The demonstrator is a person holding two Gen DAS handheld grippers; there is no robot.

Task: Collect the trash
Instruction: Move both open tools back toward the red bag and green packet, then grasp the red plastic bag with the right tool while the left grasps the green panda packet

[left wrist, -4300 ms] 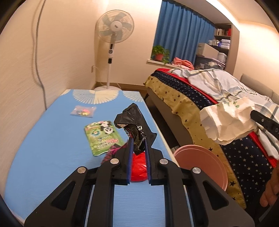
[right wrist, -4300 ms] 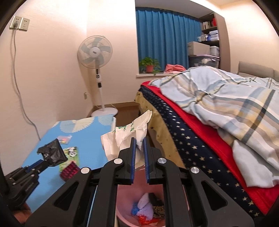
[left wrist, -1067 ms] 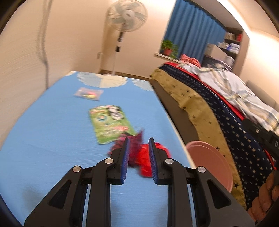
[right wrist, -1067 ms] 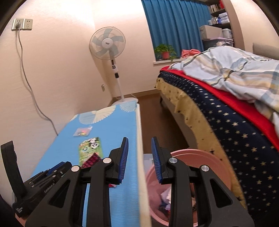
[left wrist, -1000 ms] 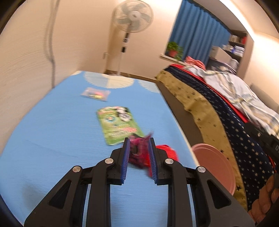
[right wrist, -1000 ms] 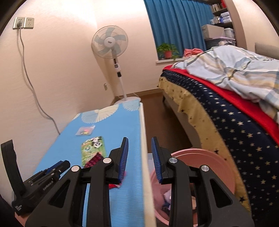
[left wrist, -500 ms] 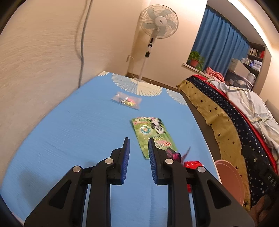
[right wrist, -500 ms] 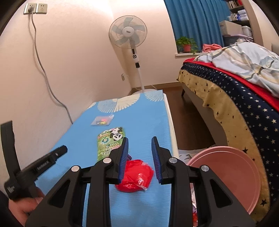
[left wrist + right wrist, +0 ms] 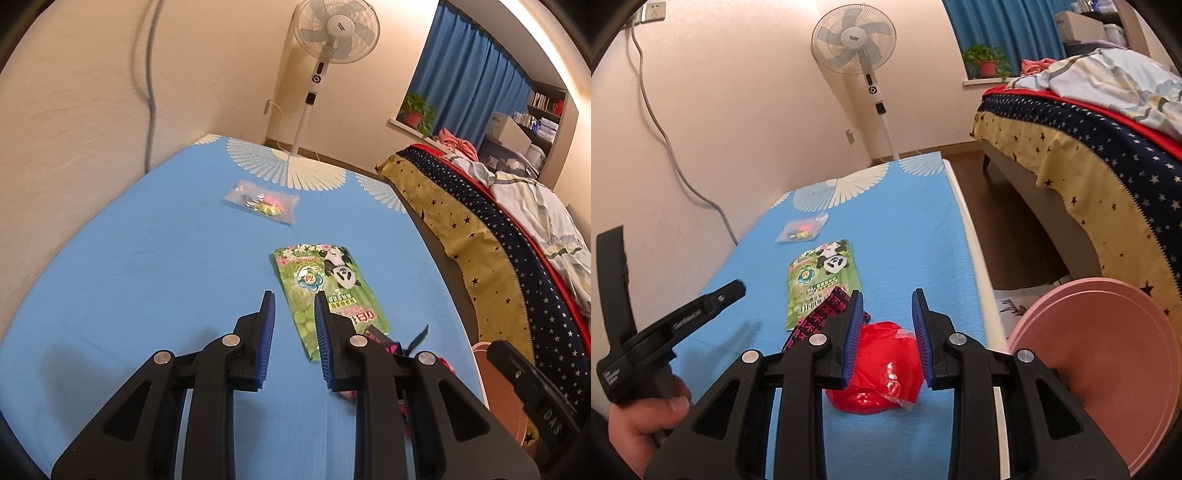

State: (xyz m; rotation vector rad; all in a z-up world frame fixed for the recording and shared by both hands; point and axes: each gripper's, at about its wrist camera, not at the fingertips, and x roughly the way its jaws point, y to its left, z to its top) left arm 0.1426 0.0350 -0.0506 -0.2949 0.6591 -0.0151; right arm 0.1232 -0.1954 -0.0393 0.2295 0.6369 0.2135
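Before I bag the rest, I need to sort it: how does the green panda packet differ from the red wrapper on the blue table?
The green panda packet lies flat and smooth; the red wrapper is crumpled into a puffy lump. The packet is printed with a panda and text; the wrapper is plain glossy red. The packet sits farther along the table; the wrapper lies nearer, beneath the right tool. Both rest untouched on the blue table.

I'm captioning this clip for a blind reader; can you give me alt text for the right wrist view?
The open right gripper hovers over a crumpled red plastic wrapper on a blue-covered table. Beyond lie a dark red-printed wrapper, a green panda snack packet and a small clear bag. A pink round bin stands right; the left gripper enters left.
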